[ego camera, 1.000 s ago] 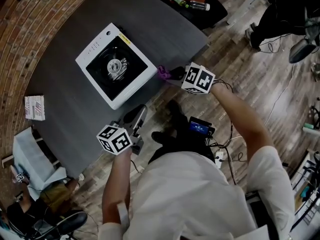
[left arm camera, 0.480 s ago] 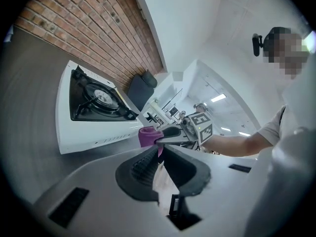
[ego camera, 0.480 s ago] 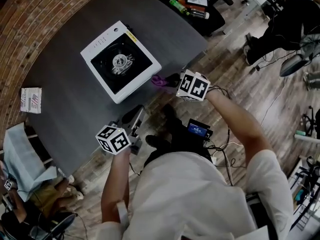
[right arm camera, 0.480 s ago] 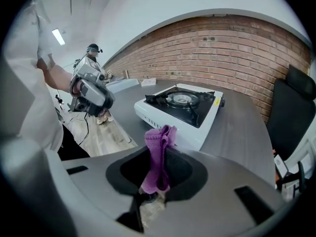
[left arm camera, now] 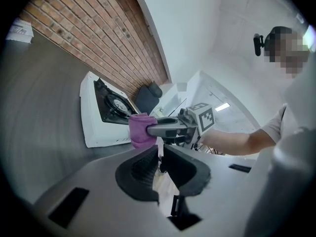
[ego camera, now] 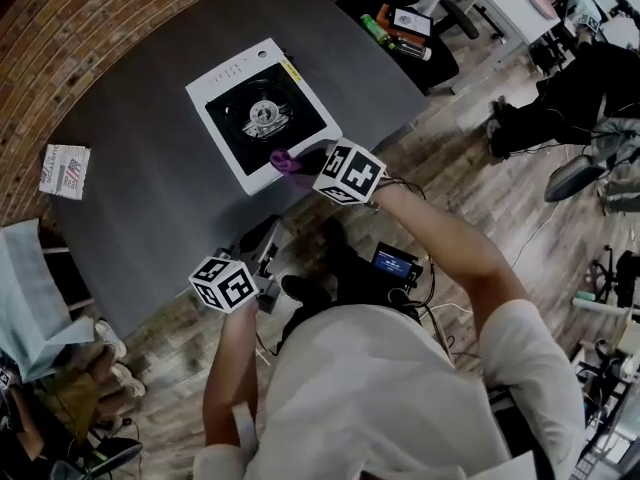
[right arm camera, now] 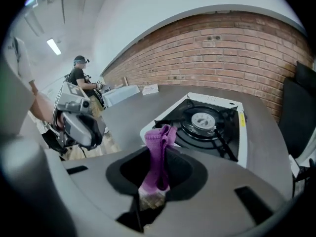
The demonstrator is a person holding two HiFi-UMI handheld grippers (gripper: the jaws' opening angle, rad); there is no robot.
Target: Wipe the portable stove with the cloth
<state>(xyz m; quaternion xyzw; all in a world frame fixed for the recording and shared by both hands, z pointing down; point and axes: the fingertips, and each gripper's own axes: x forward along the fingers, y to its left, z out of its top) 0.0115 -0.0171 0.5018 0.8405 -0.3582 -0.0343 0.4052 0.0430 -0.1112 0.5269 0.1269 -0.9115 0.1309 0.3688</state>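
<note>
The white portable stove (ego camera: 262,116) with a black burner top stands on the dark grey table (ego camera: 150,198). My right gripper (ego camera: 296,161) is shut on a purple cloth (ego camera: 283,160), which hangs at the stove's near edge. In the right gripper view the cloth (right arm camera: 159,147) sticks up between the jaws of the right gripper (right arm camera: 157,171), with the stove (right arm camera: 207,120) just beyond. My left gripper (ego camera: 270,238) hovers off the table's near edge over the floor. In the left gripper view the left gripper (left arm camera: 160,157) holds nothing, its jaws nearly touching, and the cloth (left arm camera: 142,130) shows ahead.
A small printed packet (ego camera: 65,171) lies on the table's left part. Bottles (ego camera: 395,33) lie on a dark seat beyond the table's right corner. A light-blue sheet (ego camera: 30,298) hangs at the far left. Wooden floor lies below me, and another person sits at the far right.
My right gripper has carried the purple cloth leftward from beside the table's edge to the stove's near edge. The left gripper has stayed where it was.
</note>
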